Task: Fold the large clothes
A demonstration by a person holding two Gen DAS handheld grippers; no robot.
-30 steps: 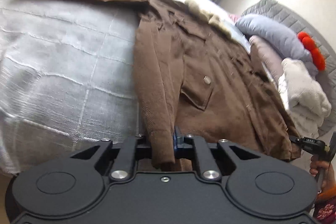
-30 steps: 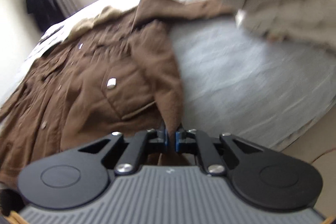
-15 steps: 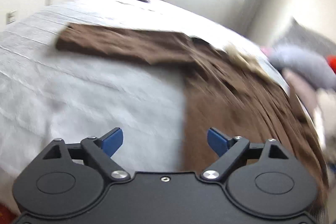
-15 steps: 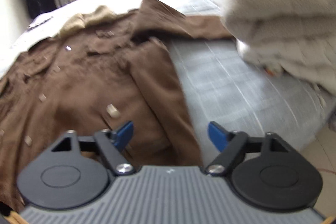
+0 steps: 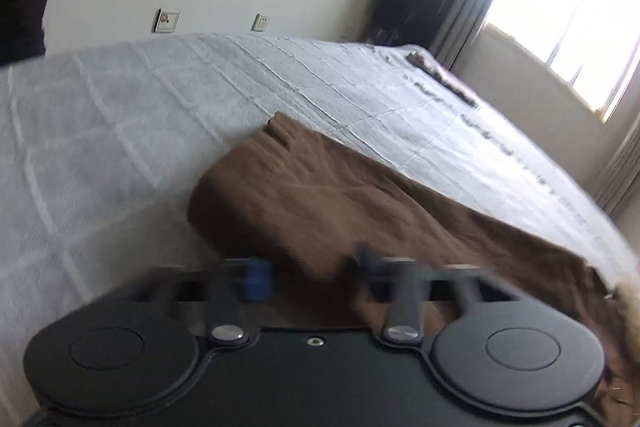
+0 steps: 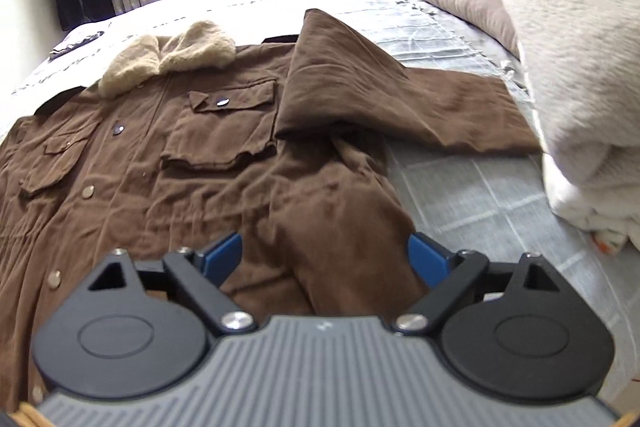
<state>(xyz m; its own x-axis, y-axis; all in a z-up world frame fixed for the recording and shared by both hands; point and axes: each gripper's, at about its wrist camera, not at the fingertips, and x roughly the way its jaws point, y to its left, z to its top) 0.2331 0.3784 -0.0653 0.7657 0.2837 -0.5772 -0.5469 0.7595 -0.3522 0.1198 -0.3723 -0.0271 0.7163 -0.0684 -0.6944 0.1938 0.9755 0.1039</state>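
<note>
Bed point(image 6: 460, 195) under a grey checked cover carries the brown coat point(image 6: 168, 155), spread front-up with its fleece collar point(image 6: 168, 57) toward the window. One sleeve point(image 6: 420, 107) lies out sideways near a pile of cream blankets point(image 6: 572, 67). Right hand-held gripper point(image 6: 326, 257) hovers spread wide over the coat's side. Left hand-held gripper point(image 5: 310, 273), blurred, has fingers part-way apart around the other sleeve point(image 5: 320, 187).

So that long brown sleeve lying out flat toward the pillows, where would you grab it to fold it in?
Probably at the cuff end of the sleeve, the free edge lying flat on the bedspread. The right tool, jaws open, could come in from the pillow side, pinch across that flat edge, then carry it over the jacket.
</note>
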